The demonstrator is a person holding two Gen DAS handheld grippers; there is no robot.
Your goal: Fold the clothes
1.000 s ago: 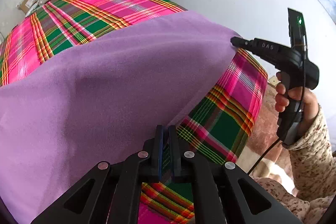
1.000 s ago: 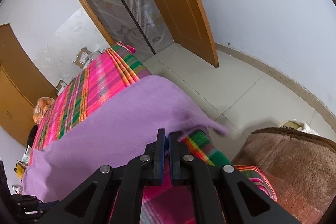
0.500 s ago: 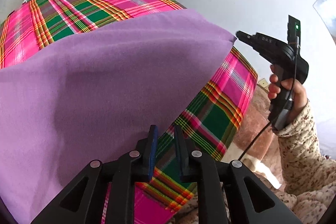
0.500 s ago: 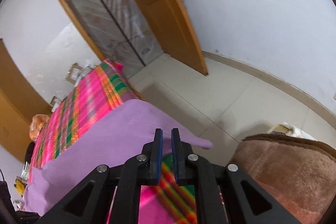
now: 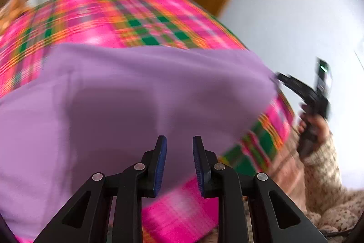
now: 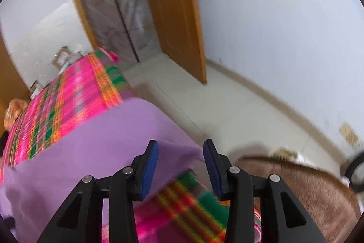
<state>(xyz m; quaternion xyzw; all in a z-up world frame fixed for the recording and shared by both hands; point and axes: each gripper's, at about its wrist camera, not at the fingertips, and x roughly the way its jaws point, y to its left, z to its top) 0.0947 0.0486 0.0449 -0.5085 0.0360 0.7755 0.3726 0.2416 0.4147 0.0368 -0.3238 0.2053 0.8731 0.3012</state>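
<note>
A lilac cloth (image 5: 141,92) lies spread flat over a bed with a pink, green and orange plaid cover (image 5: 127,22). My left gripper (image 5: 179,140) hovers over the cloth's near edge, its jaws opening with nothing between the blue pads. In the right wrist view the same cloth (image 6: 109,142) ends in a corner just below my right gripper (image 6: 180,144), whose jaws are opening wide and hold nothing. The right gripper (image 5: 278,77) also shows in the left wrist view, held by a hand (image 5: 318,126) in a speckled sleeve, its tip at the cloth's far right corner.
A brown fleece blanket (image 6: 302,183) lies at the bed's near right corner. Beyond the bed are pale floor tiles (image 6: 204,95), an open wooden door (image 6: 175,15) and a white wall (image 6: 284,15). Boxes and clutter (image 6: 61,58) sit near the bed's far end.
Both grippers let go of the lilac cloth and opened. The left one swung across over the cloth; the right one lifted slightly. The cloth now lies flat on the bed.
</note>
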